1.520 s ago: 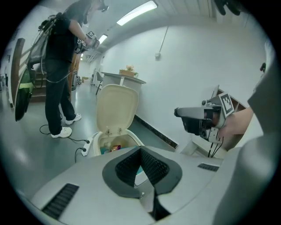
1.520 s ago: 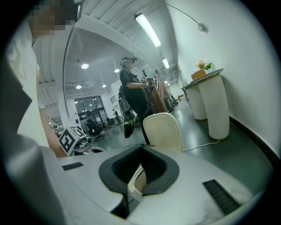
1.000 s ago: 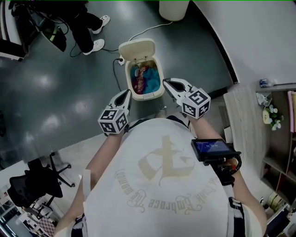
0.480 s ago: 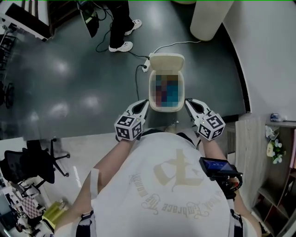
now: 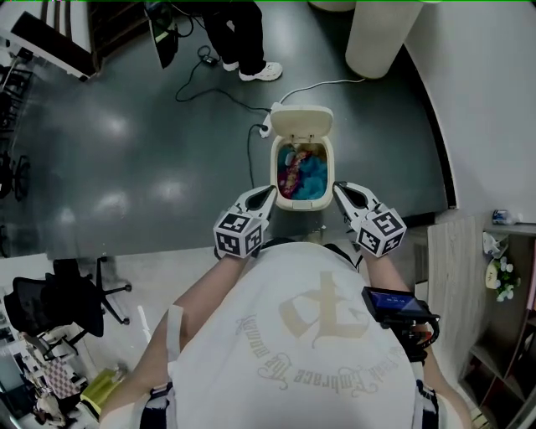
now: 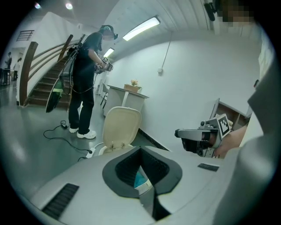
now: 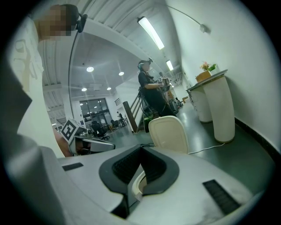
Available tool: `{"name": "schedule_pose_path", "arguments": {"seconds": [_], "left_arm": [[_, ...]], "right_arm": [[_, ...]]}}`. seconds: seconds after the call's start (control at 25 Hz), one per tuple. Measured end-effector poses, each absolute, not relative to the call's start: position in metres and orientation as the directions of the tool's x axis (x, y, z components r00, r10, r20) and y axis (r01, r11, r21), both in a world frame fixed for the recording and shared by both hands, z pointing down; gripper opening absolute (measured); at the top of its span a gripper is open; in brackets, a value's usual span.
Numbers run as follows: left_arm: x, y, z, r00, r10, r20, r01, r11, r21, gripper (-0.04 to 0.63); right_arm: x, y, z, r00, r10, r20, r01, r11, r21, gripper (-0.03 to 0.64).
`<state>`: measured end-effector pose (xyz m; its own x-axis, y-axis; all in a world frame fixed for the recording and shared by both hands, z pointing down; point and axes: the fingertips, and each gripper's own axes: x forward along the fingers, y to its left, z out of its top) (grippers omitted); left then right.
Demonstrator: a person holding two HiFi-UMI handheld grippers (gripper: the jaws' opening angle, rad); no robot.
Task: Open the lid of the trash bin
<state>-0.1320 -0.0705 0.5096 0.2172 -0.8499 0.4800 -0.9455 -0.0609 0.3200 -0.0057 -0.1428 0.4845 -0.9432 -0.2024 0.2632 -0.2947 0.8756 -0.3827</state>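
The cream trash bin (image 5: 302, 199) stands on the dark floor straight ahead, its lid (image 5: 301, 121) swung up and back. Colourful rubbish fills it. My left gripper (image 5: 268, 194) hovers by the bin's near left corner and my right gripper (image 5: 340, 189) by its near right corner; both are shut and hold nothing. In the left gripper view the raised lid (image 6: 121, 125) shows beyond the left gripper (image 6: 141, 148), and the right gripper (image 6: 197, 134) is off to the side. The right gripper view shows the lid (image 7: 169, 134) past the right gripper (image 7: 141, 147).
A person (image 5: 243, 33) stands beyond the bin, near a power strip with a cable (image 5: 266, 127). A white pillar (image 5: 381, 25) rises at the back right. A wooden shelf unit (image 5: 469, 276) is on my right, and a black office chair (image 5: 59, 306) on my left.
The view has swung, so the bin moved from left of centre to straight ahead. Both grippers stay shut beside the bin. The person behind has stepped to the right.
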Motion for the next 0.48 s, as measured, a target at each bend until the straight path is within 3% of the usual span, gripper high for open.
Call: {"name": "schedule_pose_path", "arguments": {"seconds": [0.48], "left_arm": [[-0.109,-0.085,0.519,0.217,-0.84,0.498,-0.948,-0.06,0.311,0.015]], "right_arm": [[0.009,-0.159,0.502,-0.946,-0.186,0.264,-0.284,0.871,-0.401,0.005]]}}
